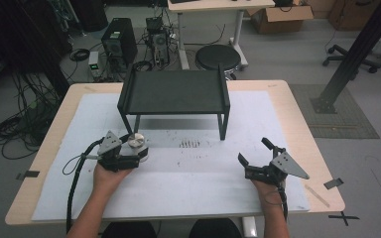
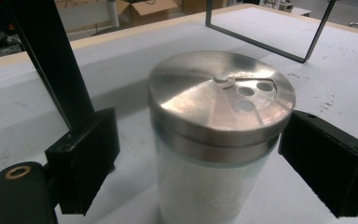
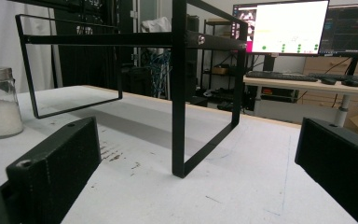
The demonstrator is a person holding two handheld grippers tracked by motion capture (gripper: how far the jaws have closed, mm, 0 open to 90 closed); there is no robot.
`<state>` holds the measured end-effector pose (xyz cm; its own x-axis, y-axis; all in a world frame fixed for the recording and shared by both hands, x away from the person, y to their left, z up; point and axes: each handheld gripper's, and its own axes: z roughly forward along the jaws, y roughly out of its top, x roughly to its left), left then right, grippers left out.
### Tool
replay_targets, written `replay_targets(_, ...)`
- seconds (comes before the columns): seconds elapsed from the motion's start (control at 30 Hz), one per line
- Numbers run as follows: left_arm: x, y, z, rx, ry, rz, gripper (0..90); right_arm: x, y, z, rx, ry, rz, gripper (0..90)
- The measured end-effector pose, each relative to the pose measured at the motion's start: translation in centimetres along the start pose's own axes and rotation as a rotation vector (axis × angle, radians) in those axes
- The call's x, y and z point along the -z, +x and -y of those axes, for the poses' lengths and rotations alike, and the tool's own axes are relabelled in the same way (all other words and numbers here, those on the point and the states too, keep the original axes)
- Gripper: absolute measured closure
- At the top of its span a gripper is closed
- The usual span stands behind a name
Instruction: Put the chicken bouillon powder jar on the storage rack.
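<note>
Scene: a person works at a white-covered surface (image 1: 188,188) with a hand-held gripper in each hand; a black metal rack (image 1: 174,91) stands at 12 o'clock.
Shaker: a glass salt shaker (image 2: 219,140) with a steel lid, filled with white grains, stands upright on the surface at about 9 o'clock of the table's centre, just in front of the rack's near-left leg.
Left hand-held gripper (image 1: 138,154): its jaws bracket the shaker on both sides; a gap shows at the left pad, contact at the right pad cannot be told, so the jar is not yet clamped.
Right hand-held gripper (image 1: 256,151): wide apart, holding nothing, at about 4 o'clock, well clear of the shaker.
Risk, uneven closing: one pad likely meets the glass first and could shove or tip the jar.
Risk, grip height: pads sit just under the lid; smooth glass may slip if lifted.
Risk, rack leg: a lift straight toward 12 o'clock could knock the jar against the rack.
</note>
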<state>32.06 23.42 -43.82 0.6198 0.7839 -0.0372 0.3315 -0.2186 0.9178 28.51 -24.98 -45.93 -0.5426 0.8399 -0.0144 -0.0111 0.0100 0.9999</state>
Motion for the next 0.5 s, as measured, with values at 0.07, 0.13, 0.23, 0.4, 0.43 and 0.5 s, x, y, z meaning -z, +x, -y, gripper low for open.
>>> replay_targets(0.07,0.0,-0.08,0.0,-0.002,0.001,0.002,15.0,0.01,0.01,0.0,0.001,0.0,0.0,0.0)
replay_targets(0.13,0.0,-0.1,-0.01,0.0,0.003,0.001,15.6,0.01,0.01,0.0,0.001,0.0,0.0,0.0)
replay_targets(0.23,0.01,-0.11,-0.01,0.002,0.003,0.001,16.8,0.02,0.02,0.0,0.002,-0.001,0.0,0.0)
replay_targets(0.4,0.03,-0.09,-0.03,0.006,0.004,-0.003,18.5,0.03,0.01,0.0,0.002,-0.002,0.0,0.0)
replay_targets(0.43,0.04,-0.08,-0.04,0.007,0.004,-0.003,18.9,0.03,0.02,0.0,0.001,-0.002,0.0,0.0)
replay_targets(0.5,0.08,-0.04,-0.05,0.008,0.004,-0.002,21.0,0.04,0.02,0.0,0.001,-0.003,-0.001,0.0)
